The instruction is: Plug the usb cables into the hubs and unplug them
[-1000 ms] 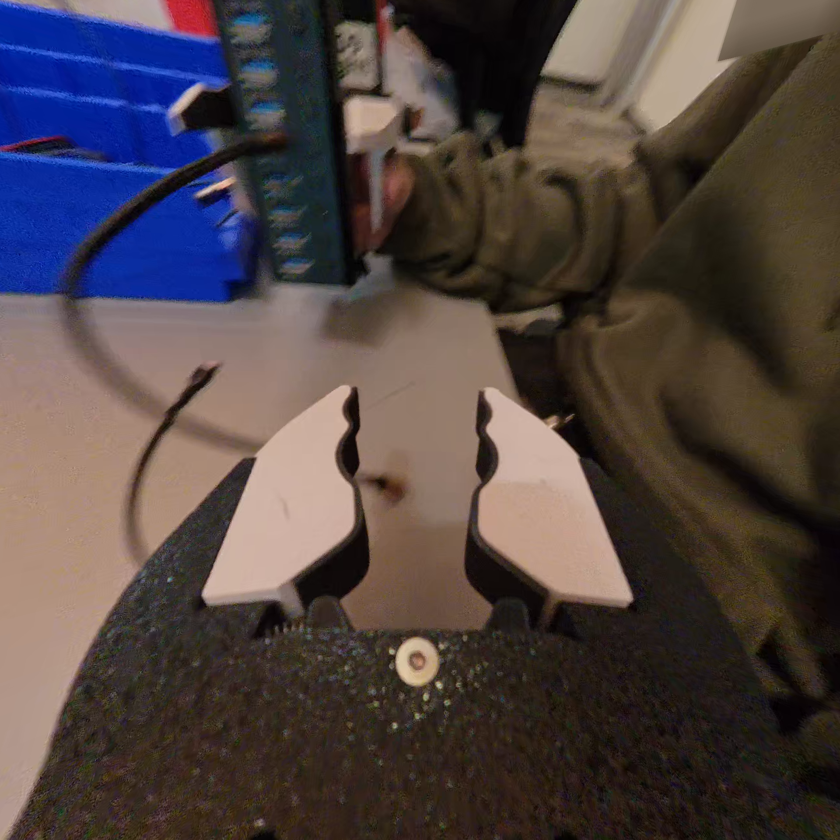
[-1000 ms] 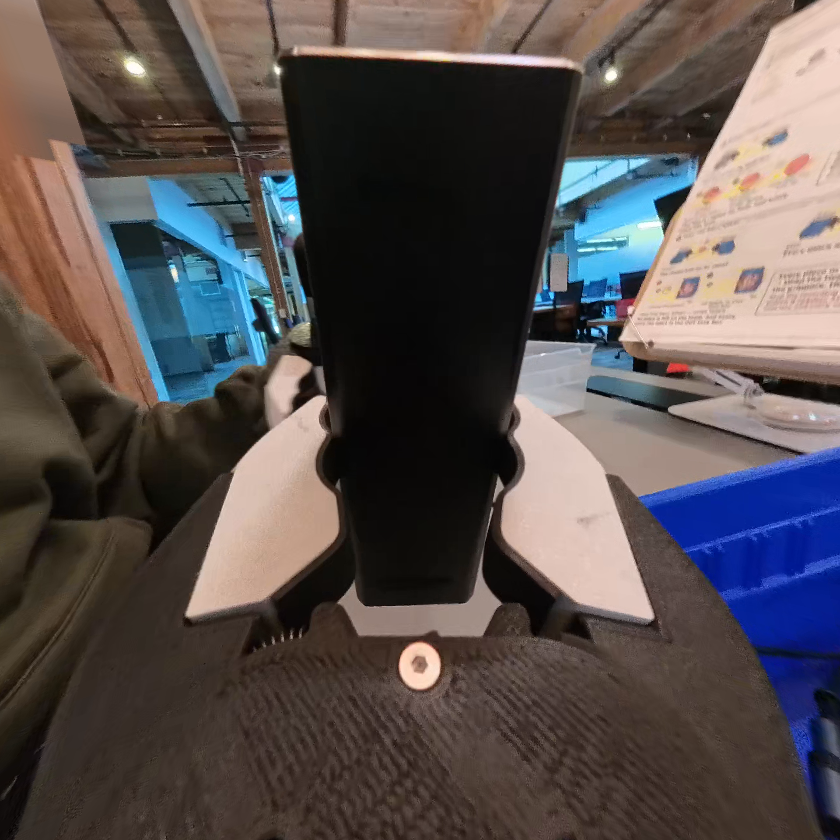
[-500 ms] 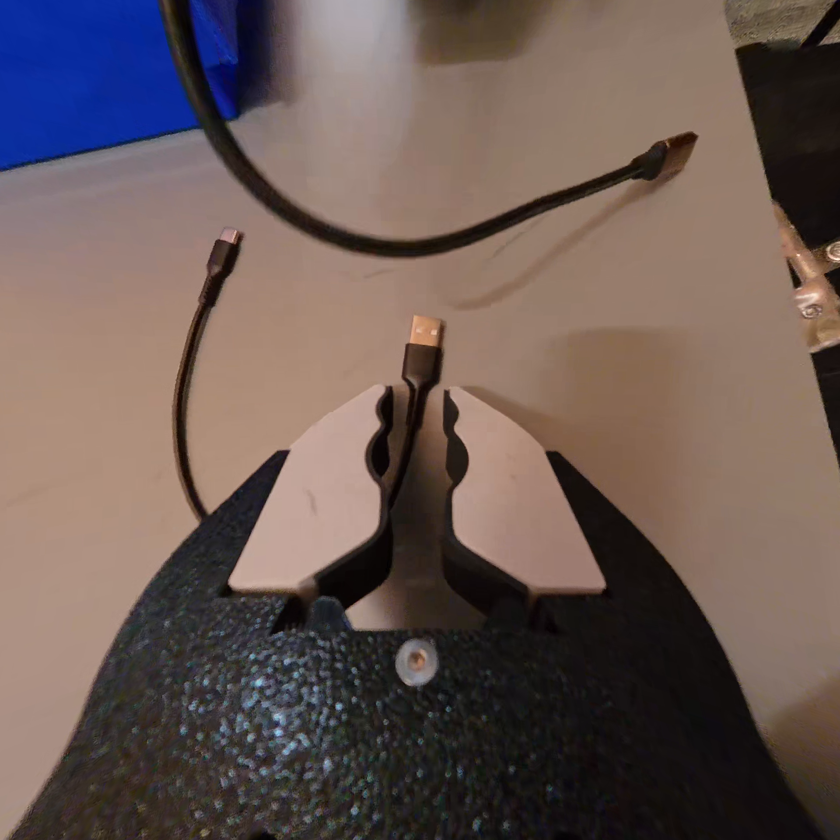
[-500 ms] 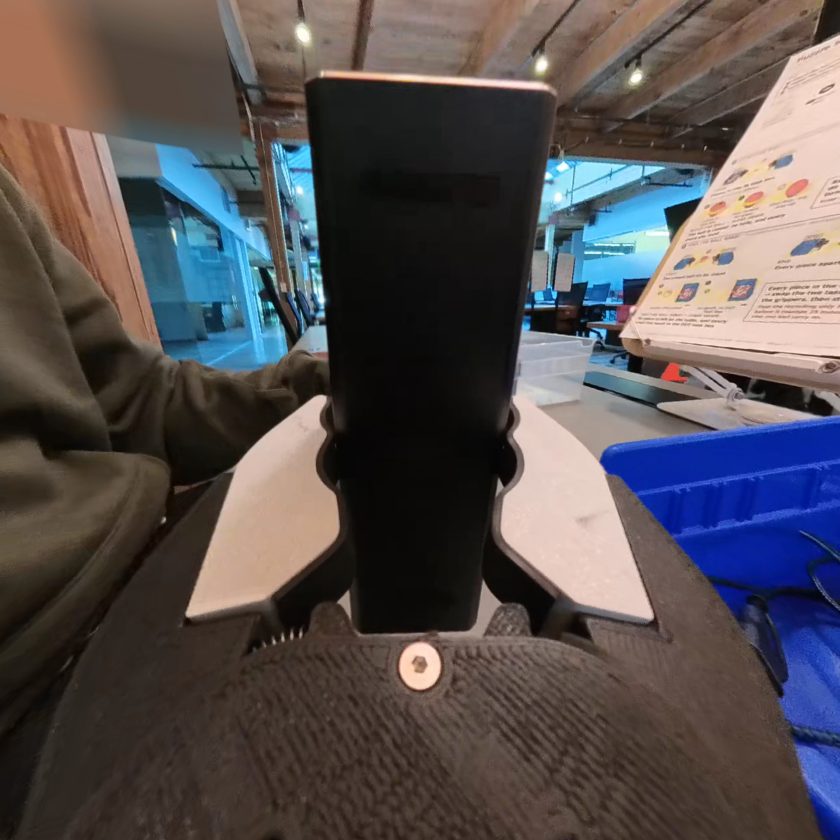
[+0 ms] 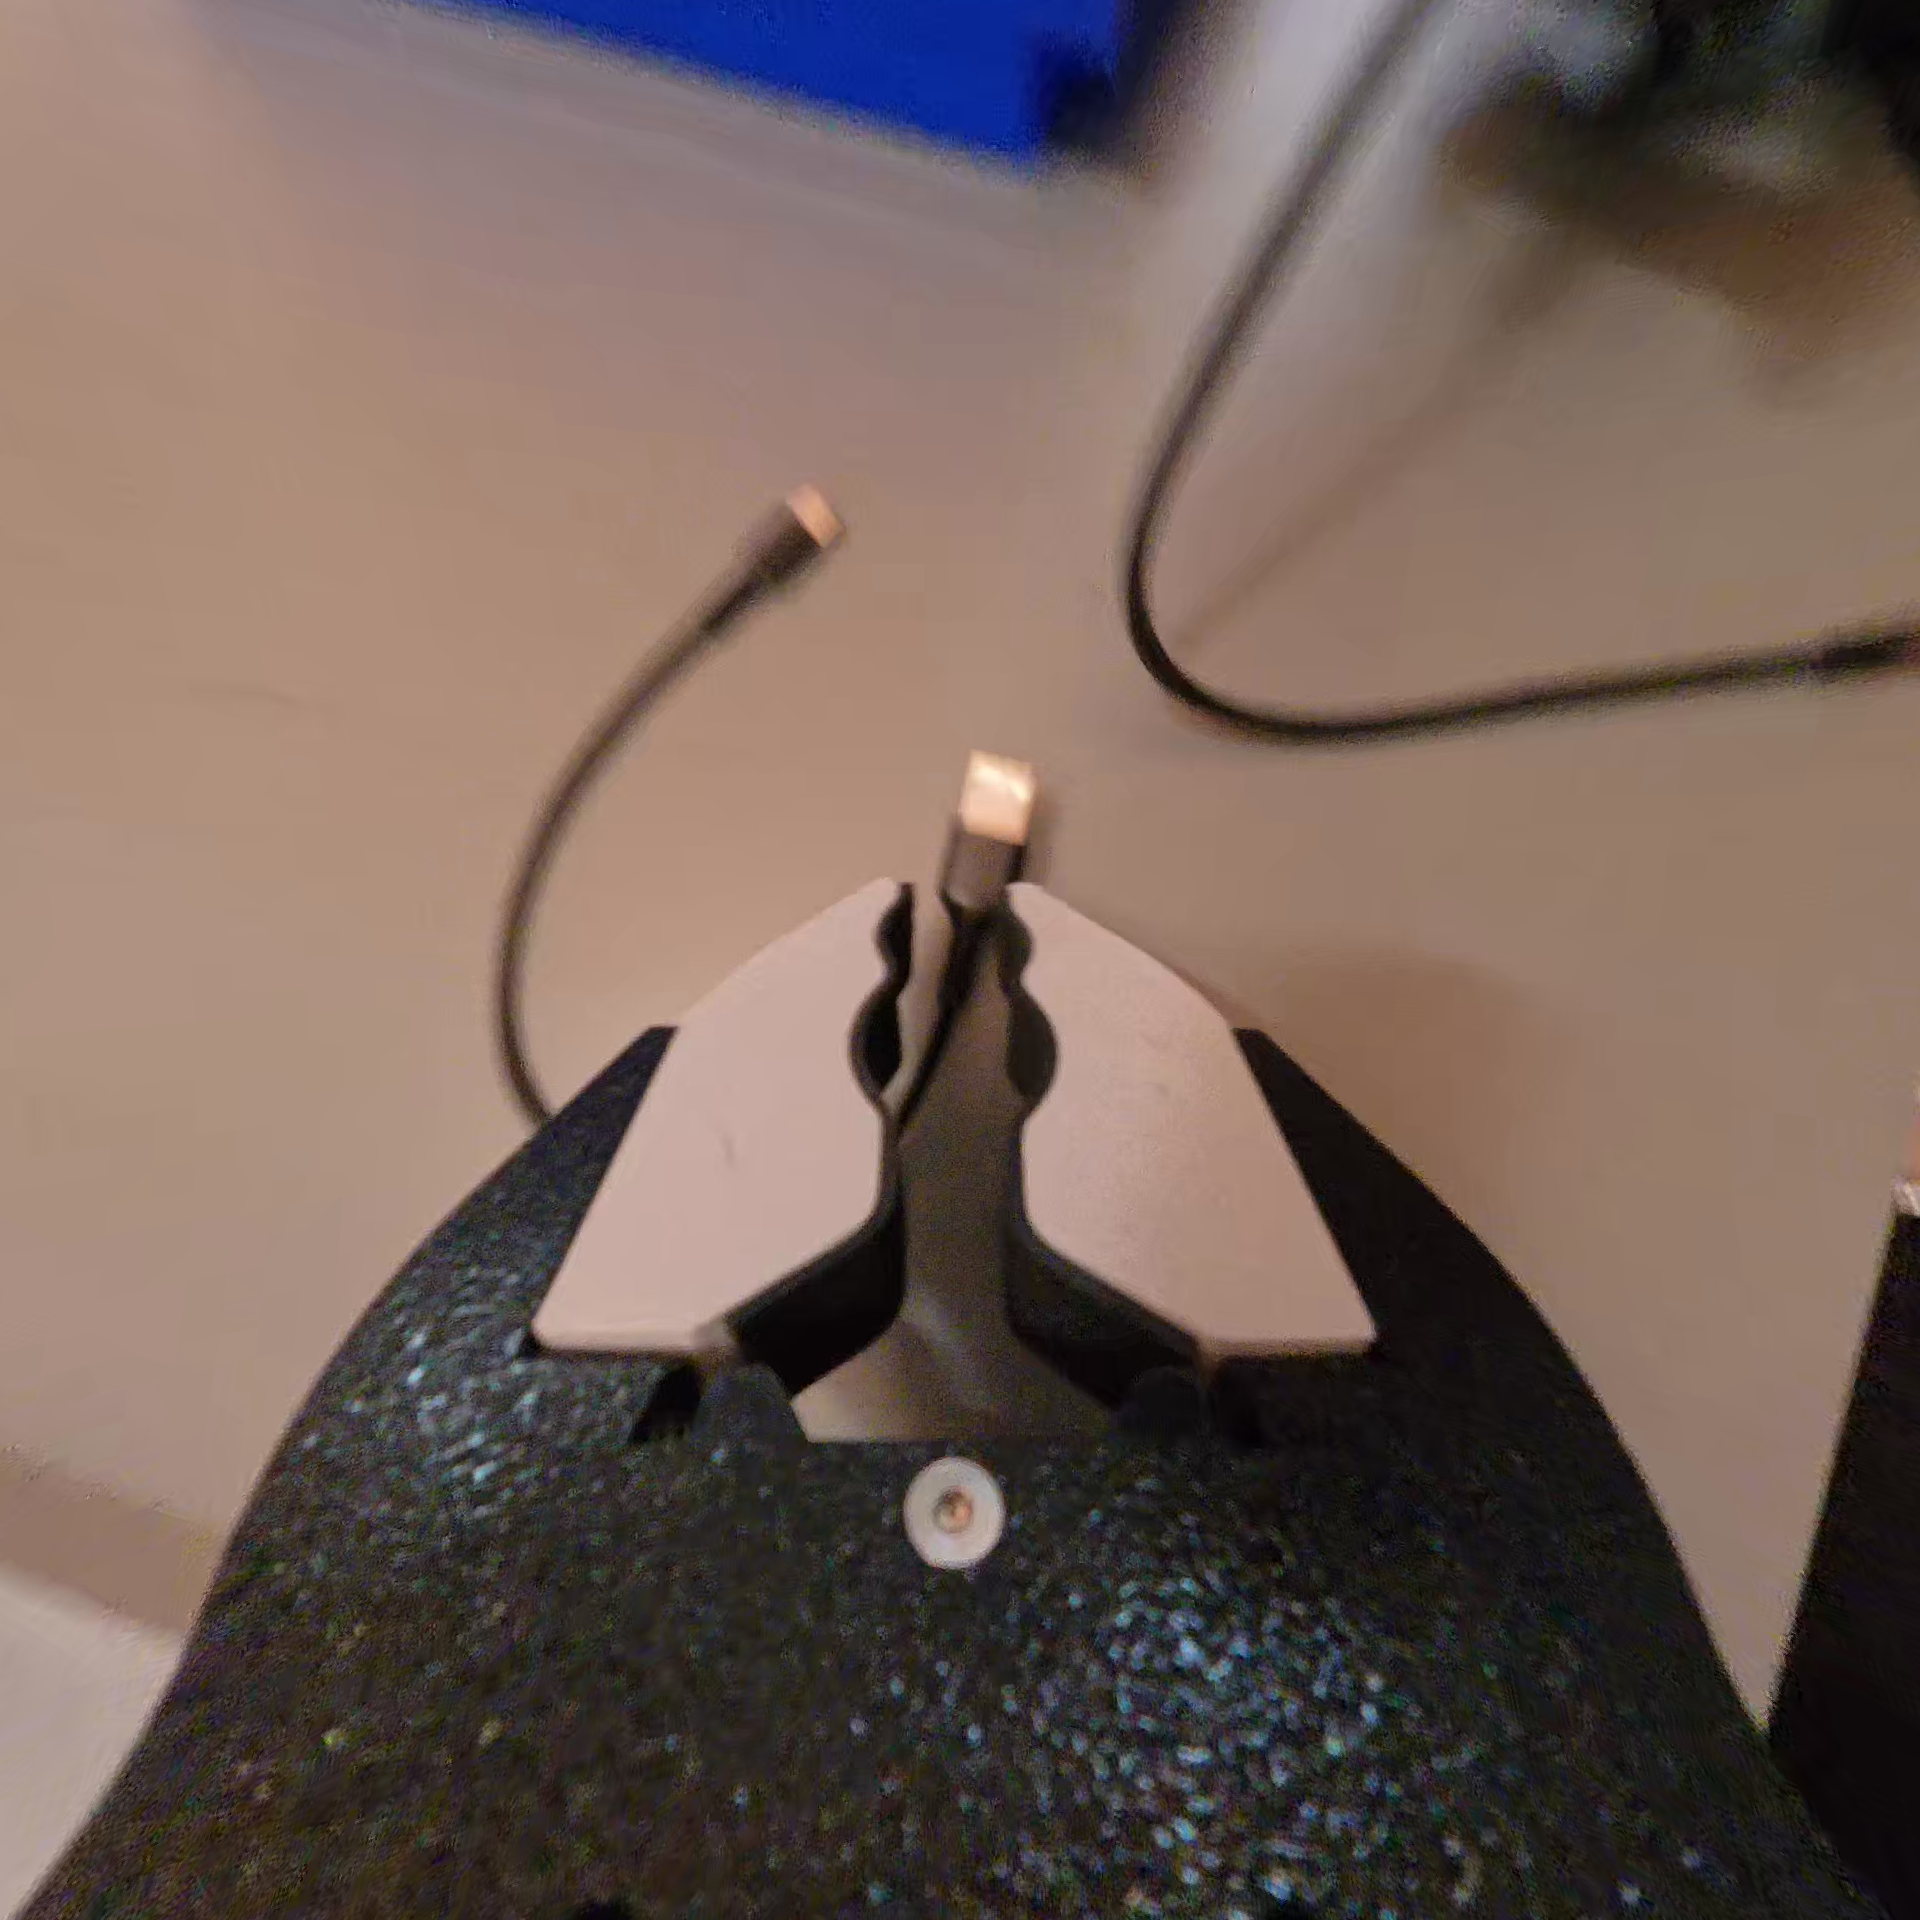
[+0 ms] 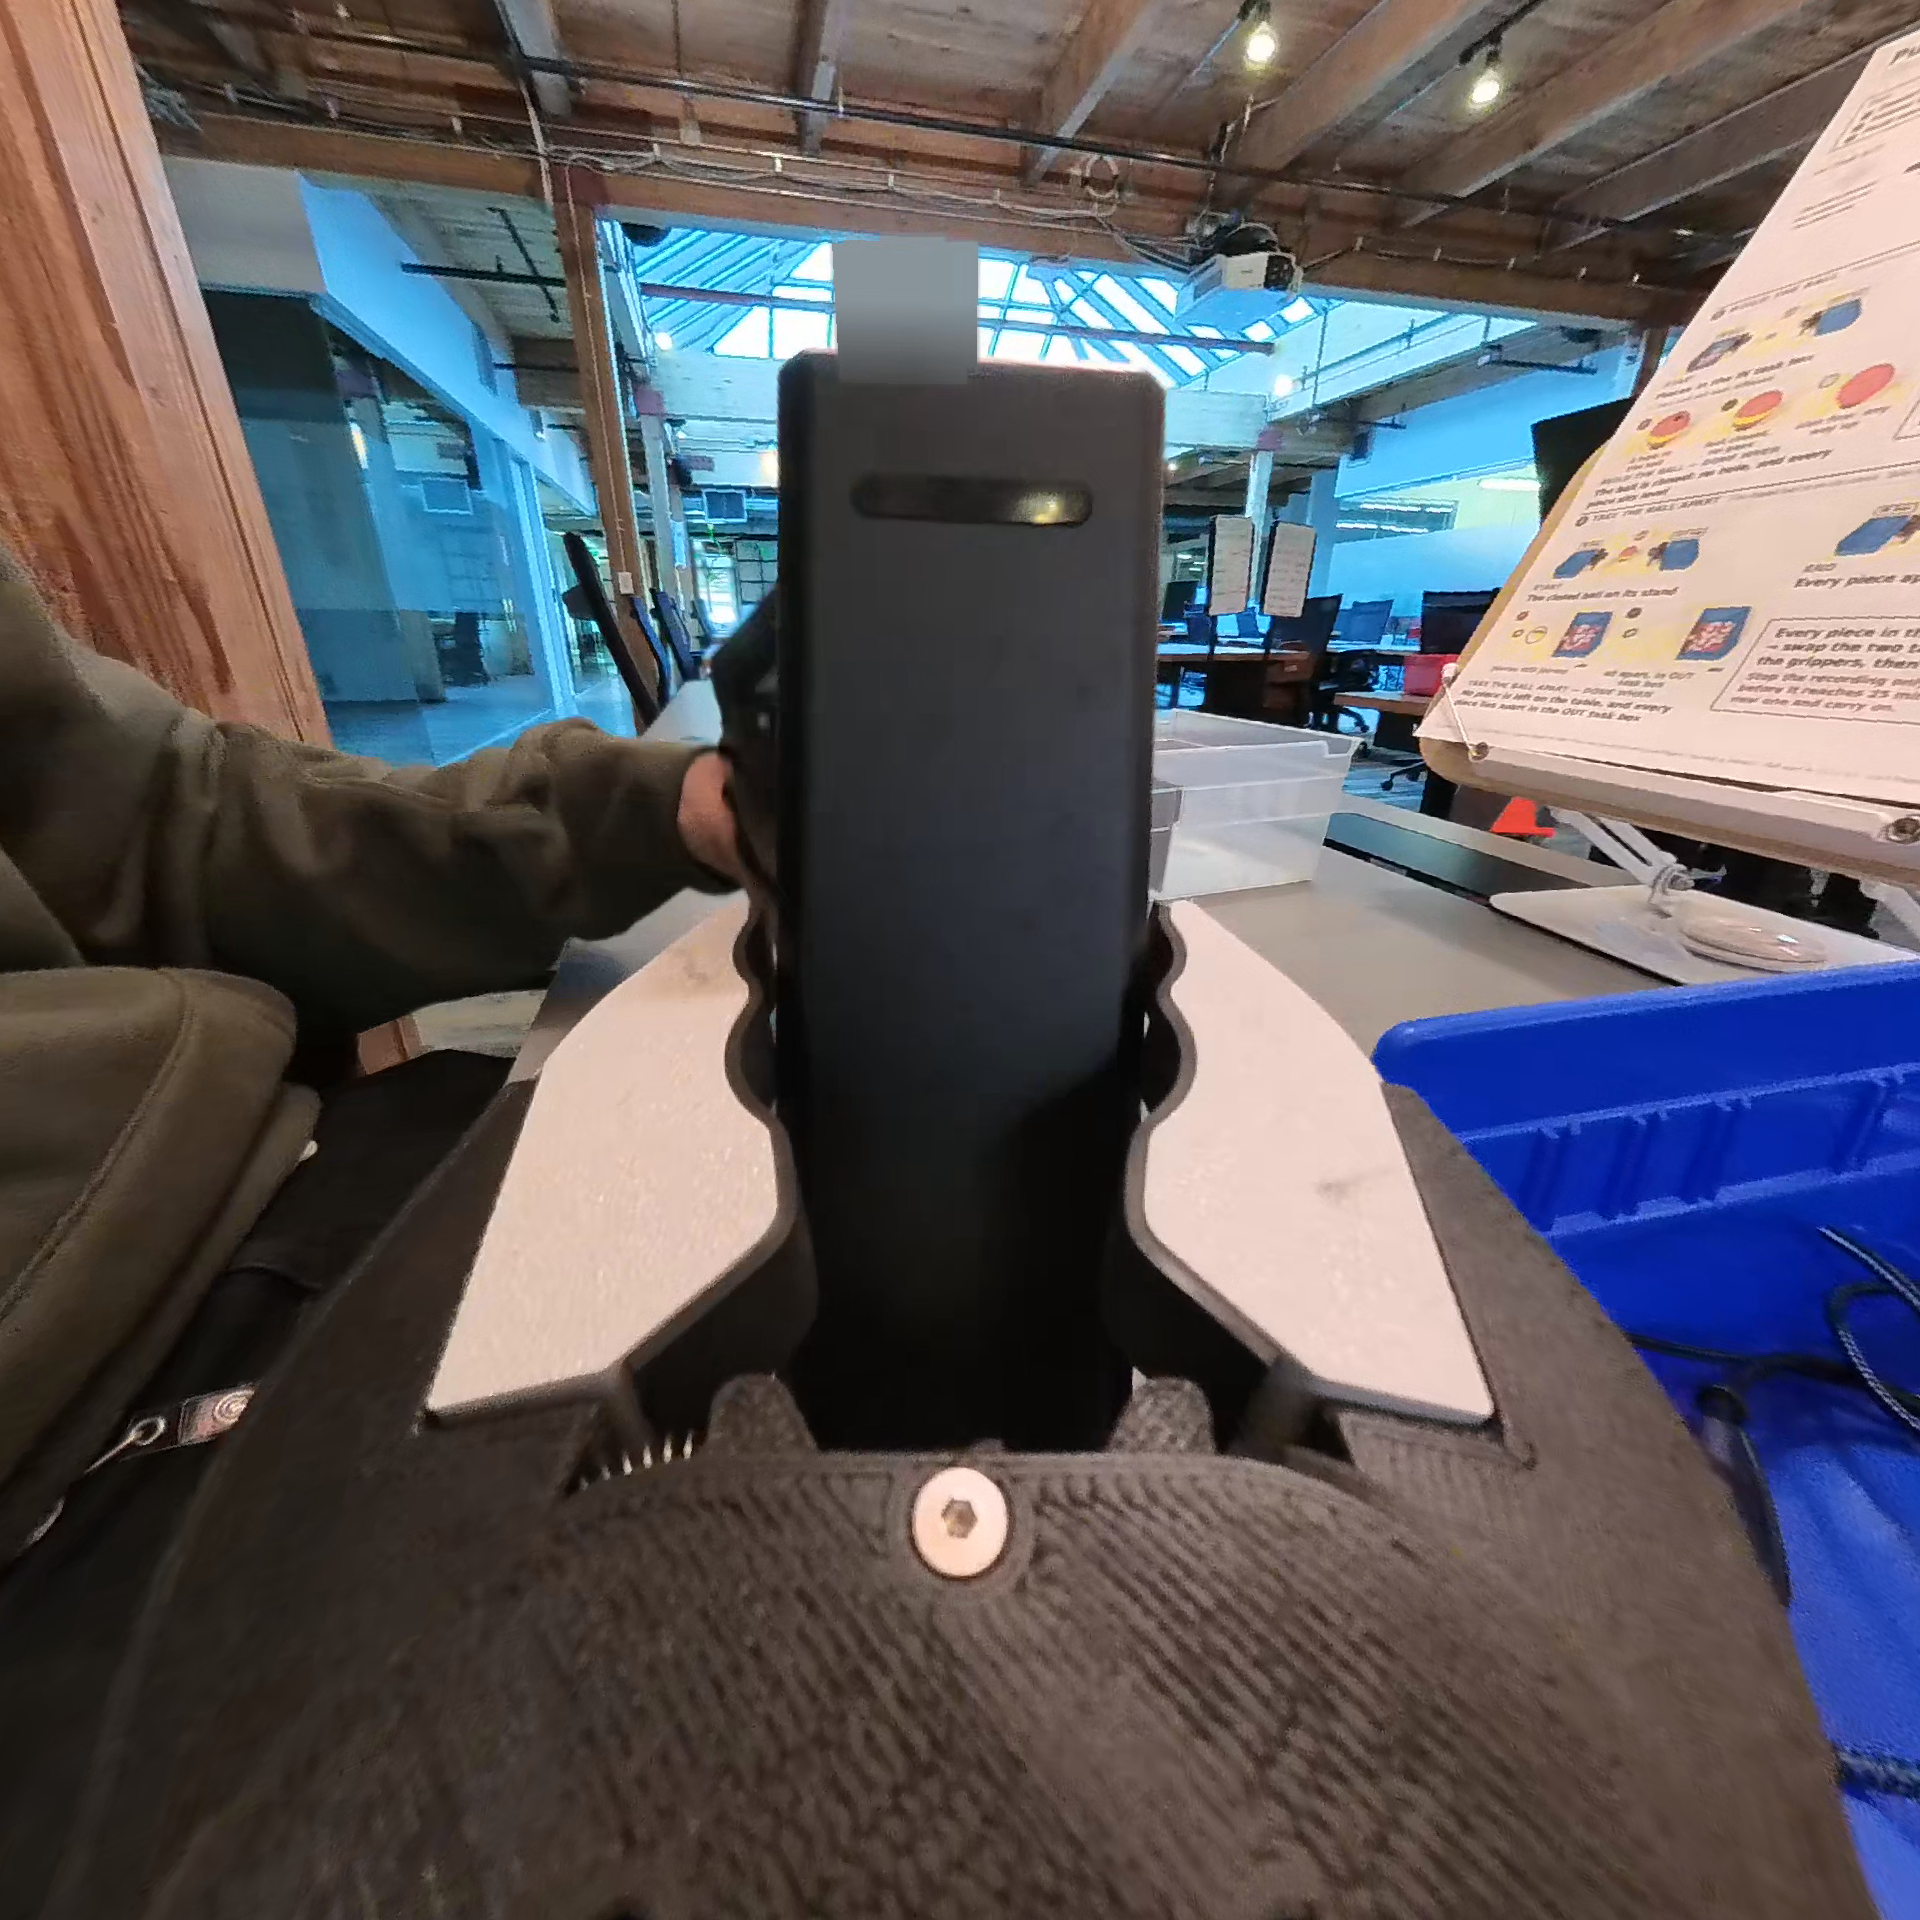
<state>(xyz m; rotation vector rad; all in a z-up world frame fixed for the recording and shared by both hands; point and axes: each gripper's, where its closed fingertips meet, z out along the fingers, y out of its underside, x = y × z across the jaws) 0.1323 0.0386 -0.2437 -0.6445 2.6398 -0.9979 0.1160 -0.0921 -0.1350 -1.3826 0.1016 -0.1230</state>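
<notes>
The left gripper is pointed down at the tan table, its two pale fingers drawn nearly together around the thin black USB cable that runs up the narrow gap between them; the picture is blurred, so I cannot tell for sure whether the pads actually pinch it. The cable's plug sticks out just past the fingertips, a flat silvery metal end on a short dark grey collar. The same cable seems to loop out to the left of the gripper and end in a smaller, slimmer connector lying on the table, well apart from the first plug. A thicker black cord sweeps across the upper right in a wide curve. A strip of blue bin shows at the far edge of the table. The right gripper is clamped on the hub, a long matte black slab with rounded corners held upright between the fingers, a glossy oblong slot near its top end. Behind it a person's olive sleeve reaches in from the left. A blue bin sits to the right, a board of printed sheets tilted above it.
</notes>
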